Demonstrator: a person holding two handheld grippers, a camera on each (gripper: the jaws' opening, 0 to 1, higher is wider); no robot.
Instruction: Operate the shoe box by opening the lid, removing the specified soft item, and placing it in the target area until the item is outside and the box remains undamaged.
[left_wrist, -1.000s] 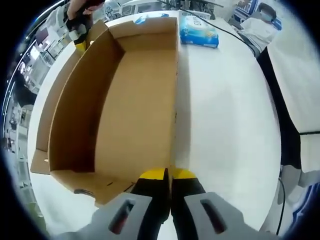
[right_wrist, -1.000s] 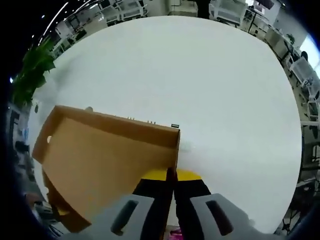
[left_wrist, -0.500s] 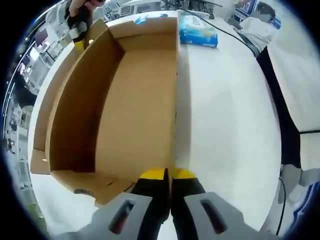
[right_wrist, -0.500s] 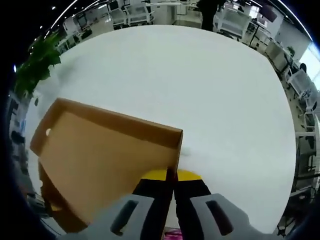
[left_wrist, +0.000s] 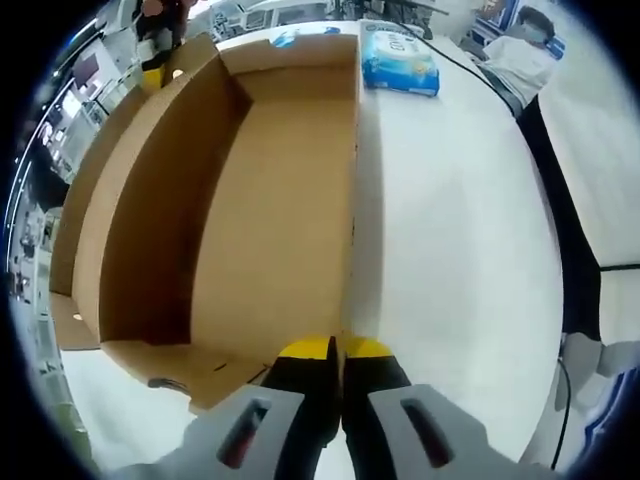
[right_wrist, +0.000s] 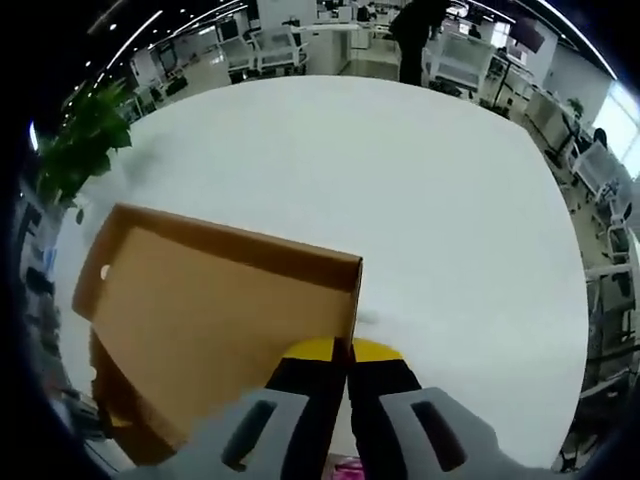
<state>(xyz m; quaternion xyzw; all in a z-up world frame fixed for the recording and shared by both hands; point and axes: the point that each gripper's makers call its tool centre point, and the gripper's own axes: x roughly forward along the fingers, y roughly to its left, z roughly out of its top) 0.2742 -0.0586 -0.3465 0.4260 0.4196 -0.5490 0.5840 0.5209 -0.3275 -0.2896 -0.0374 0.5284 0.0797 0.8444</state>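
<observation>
1. Left gripper view had the cardboard shoe box lying open-side-up on the white tabletop, its long axis running straight away from the left tongs toward the far end wall.
2. Those yellow-tipped left tongs were pinched narrow on the box's near right wall edge, so the box lay directly ahead and slightly to their left.
3. Inside, only bare cardboard floor showed; no soft item could be made out in it.
4. At the box's far left corner another yellow-tipped gripper touched the raised side flap, held by a person's hand.
5. Right gripper view showed the right tongs likewise closed narrow on a corner of a cardboard panel, most likely the lid; it spread away to the left of them, its long edge slanting across the view.
6. Judging by this, both tongs held cardboard edges at opposite ends, and neither was free to reach inside.
7. A blue soft packet, likely tissues, rested on the tabletop just beyond the box's far right corner, outside it, nearer the far end than the left tongs.
</observation>
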